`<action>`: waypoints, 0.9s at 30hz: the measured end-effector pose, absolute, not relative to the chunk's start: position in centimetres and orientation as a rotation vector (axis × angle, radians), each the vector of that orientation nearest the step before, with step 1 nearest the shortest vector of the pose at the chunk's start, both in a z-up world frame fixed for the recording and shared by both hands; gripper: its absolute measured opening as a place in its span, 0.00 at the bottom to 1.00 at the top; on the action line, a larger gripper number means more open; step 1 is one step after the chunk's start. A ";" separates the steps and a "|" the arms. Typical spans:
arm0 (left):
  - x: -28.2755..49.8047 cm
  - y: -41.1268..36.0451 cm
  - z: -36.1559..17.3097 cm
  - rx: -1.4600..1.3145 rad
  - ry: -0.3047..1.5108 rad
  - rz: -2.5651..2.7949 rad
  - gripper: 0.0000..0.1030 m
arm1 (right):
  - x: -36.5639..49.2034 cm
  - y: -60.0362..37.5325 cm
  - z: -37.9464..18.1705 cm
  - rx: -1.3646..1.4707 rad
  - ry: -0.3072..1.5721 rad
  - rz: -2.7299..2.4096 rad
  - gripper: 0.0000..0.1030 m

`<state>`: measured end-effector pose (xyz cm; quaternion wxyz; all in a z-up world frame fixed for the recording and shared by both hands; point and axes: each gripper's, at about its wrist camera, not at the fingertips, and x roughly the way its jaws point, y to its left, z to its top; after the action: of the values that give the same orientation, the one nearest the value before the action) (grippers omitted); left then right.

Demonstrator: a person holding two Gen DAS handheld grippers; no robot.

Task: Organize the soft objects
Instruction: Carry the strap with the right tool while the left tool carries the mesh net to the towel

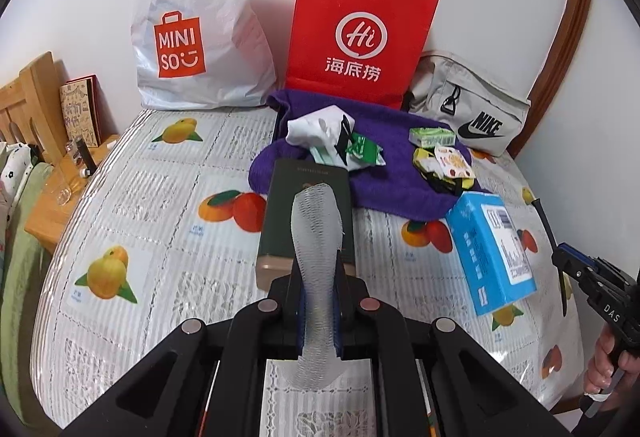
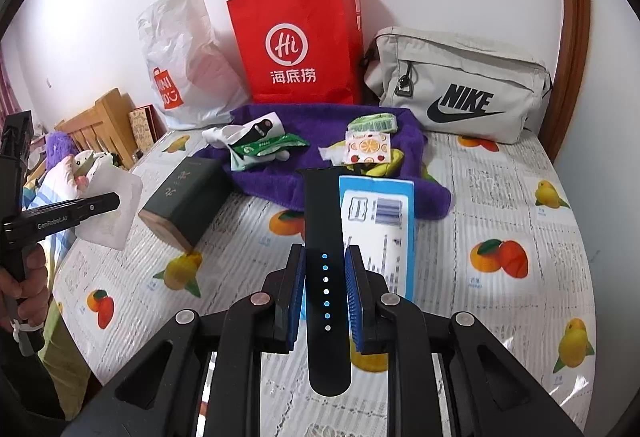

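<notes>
The left gripper [image 1: 318, 277] is pitched steeply down over the near edge of the table [image 1: 160, 197], its fingers clamped on a white foam mesh sleeve [image 1: 318, 237]. Its handle is gripped by a hand [image 2: 24, 277]. The right gripper [image 2: 325, 293] is tilted down likewise, pads pressed on a black watch strap [image 2: 324, 221], above a blue box [image 2: 380, 221] by the purple towel [image 2: 280, 181].

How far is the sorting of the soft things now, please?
Nothing looks put away yet. In hand: the left gripper is shut on a clear ribbed bag; the right gripper grips a black watch strap. Left: packets and wrappers lie on the purple towel.
</notes>
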<state>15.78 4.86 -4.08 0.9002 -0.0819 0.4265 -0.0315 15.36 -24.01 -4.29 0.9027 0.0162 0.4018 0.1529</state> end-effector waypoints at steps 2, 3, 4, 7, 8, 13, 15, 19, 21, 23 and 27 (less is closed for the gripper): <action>16.1 5.0 -3.9 -0.170 0.880 -0.061 0.10 | 15.9 -23.9 -4.3 0.033 0.833 0.313 0.19; 16.3 5.1 -3.8 -0.172 0.876 -0.059 0.10 | 16.2 -23.9 -4.3 0.032 0.833 0.312 0.19; 16.6 5.2 -3.6 -0.173 0.875 -0.057 0.10 | 16.4 -23.8 -4.3 0.032 0.833 0.311 0.19; 17.1 5.3 -3.4 -0.167 0.871 -0.052 0.10 | 17.3 -23.9 -4.3 0.037 0.835 0.307 0.19; 17.3 5.4 -3.4 -0.167 0.871 -0.050 0.10 | 17.5 -23.9 -4.3 0.038 0.835 0.305 0.19; 18.6 5.5 -3.4 -0.168 0.874 -0.052 0.10 | 18.8 -23.9 -4.1 0.044 0.831 0.298 0.19; 19.1 5.4 -3.4 -0.165 0.879 -0.052 0.10 | 19.4 -23.9 -4.1 0.045 0.831 0.297 0.19; 20.1 5.3 -3.4 -0.162 0.879 -0.061 0.10 | 20.5 -23.7 -4.1 0.044 0.834 0.299 0.19; 20.5 5.3 -3.5 -0.167 0.881 -0.066 0.10 | 21.1 -23.7 -4.2 0.056 0.835 0.306 0.19; 21.0 5.3 -3.6 -0.179 0.882 -0.073 0.10 | 21.7 -23.6 -4.2 0.061 0.835 0.308 0.19; 22.1 5.0 -4.0 -0.194 0.893 -0.088 0.10 | 23.2 -23.3 -4.3 0.067 0.835 0.307 0.19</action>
<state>22.05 4.99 -4.04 0.8964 -0.0937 0.4311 -0.0426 23.18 -23.29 -4.31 0.9021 0.0322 0.4038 0.1485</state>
